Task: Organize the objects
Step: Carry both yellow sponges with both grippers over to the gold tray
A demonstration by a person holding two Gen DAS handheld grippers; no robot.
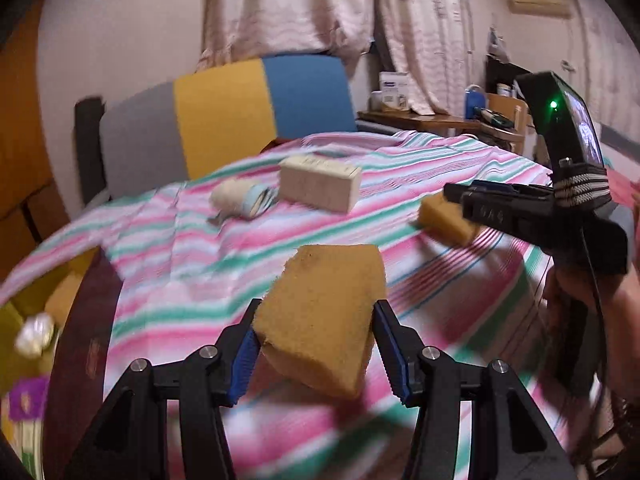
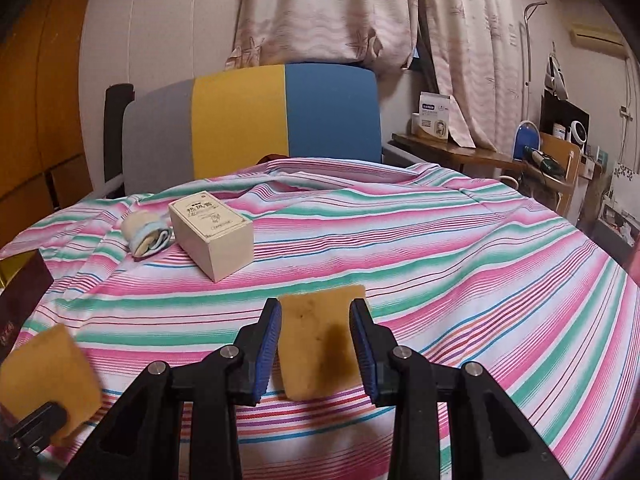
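Note:
My left gripper [image 1: 316, 354] is shut on a yellow sponge [image 1: 324, 312] and holds it above the striped cloth [image 1: 192, 256]; that sponge also shows at the lower left of the right wrist view [image 2: 48, 372]. My right gripper [image 2: 316, 350] is shut on a second yellow sponge [image 2: 320, 344] with a dark stain, low over the cloth; it shows in the left wrist view [image 1: 444, 220] at the right gripper's [image 1: 452, 194] tips. A cream box [image 2: 212, 236] and a rolled cloth bundle [image 2: 146, 238] lie farther back.
A grey, yellow and blue chair back [image 2: 248, 120] stands behind the table. A dark red box [image 2: 20, 304] sits at the left edge. A side desk [image 2: 480, 156] with bottles and boxes is at the back right, under curtains.

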